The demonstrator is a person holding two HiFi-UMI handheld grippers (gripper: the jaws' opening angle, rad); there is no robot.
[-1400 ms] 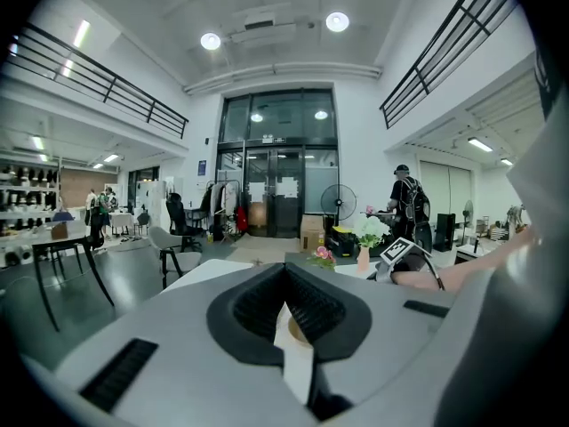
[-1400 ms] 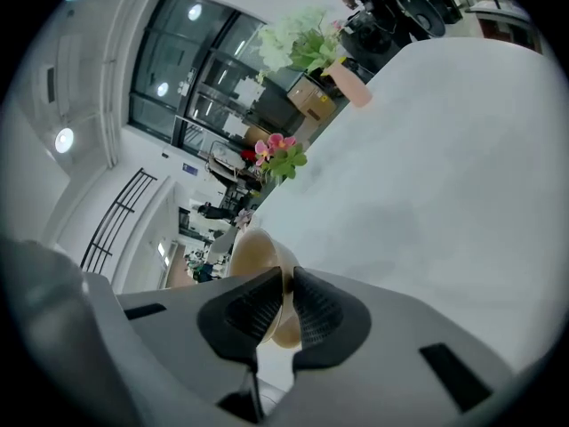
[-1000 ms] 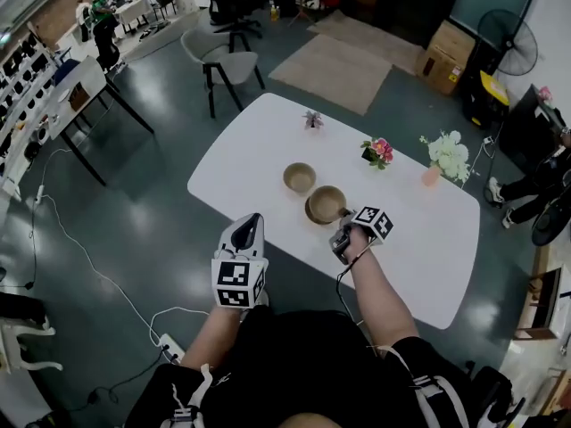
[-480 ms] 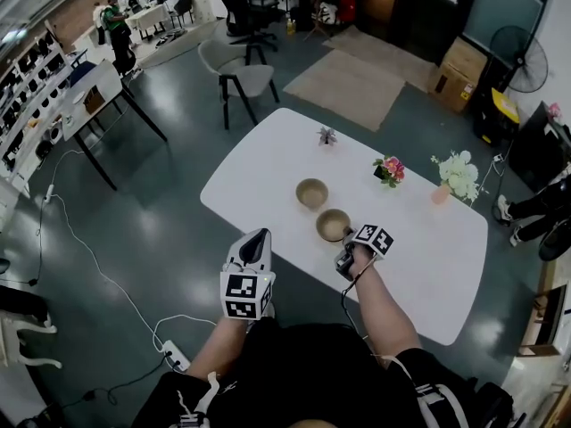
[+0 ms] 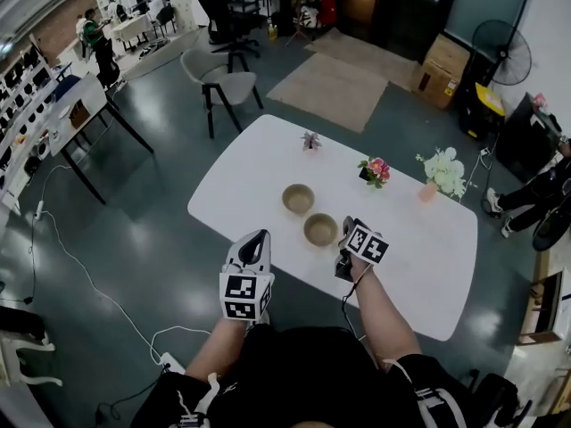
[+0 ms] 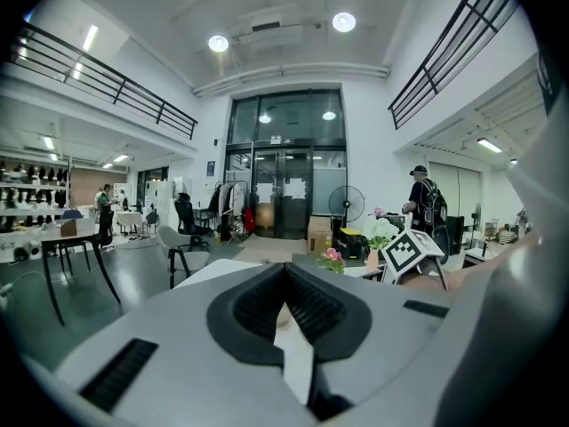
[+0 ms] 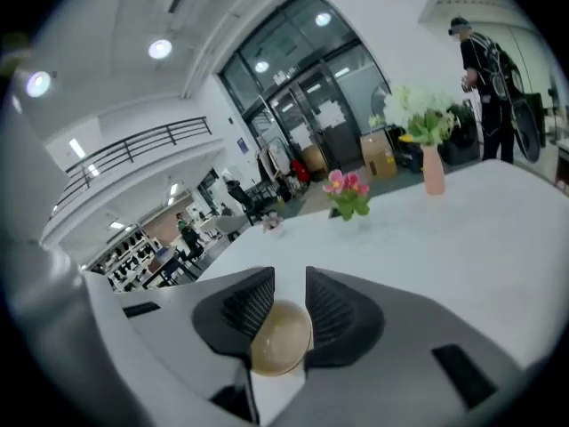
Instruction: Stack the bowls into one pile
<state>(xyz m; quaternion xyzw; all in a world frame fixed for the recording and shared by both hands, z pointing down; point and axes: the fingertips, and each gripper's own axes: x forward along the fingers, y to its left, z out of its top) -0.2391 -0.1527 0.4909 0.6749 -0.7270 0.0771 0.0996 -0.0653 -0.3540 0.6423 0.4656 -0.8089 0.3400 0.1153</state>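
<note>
Two tan bowls stand side by side on the white table (image 5: 419,266): the far bowl (image 5: 298,199) and the near bowl (image 5: 320,230). My right gripper (image 5: 339,255) hovers just right of the near bowl and above it. In the right gripper view its jaws (image 7: 289,278) are opening; the near bowl (image 7: 280,338) shows through the gap below them, and the pads do not press on it. My left gripper (image 5: 257,237) hangs at the table's near edge, left of the bowls. Its jaws (image 6: 285,269) meet at the tips with nothing between them.
Along the table's far side stand a small plant (image 5: 310,140), a pot of pink flowers (image 5: 376,169) and white flowers in a pink vase (image 5: 443,166). A grey chair (image 5: 223,69) stands beyond the table. A person (image 7: 480,69) stands at the far right.
The near bowl, held tilted at my right gripper a second ago, now rests on the table beside the far bowl. My right gripper has rolled, spread its jaws and lifted. My left gripper stayed put.
</note>
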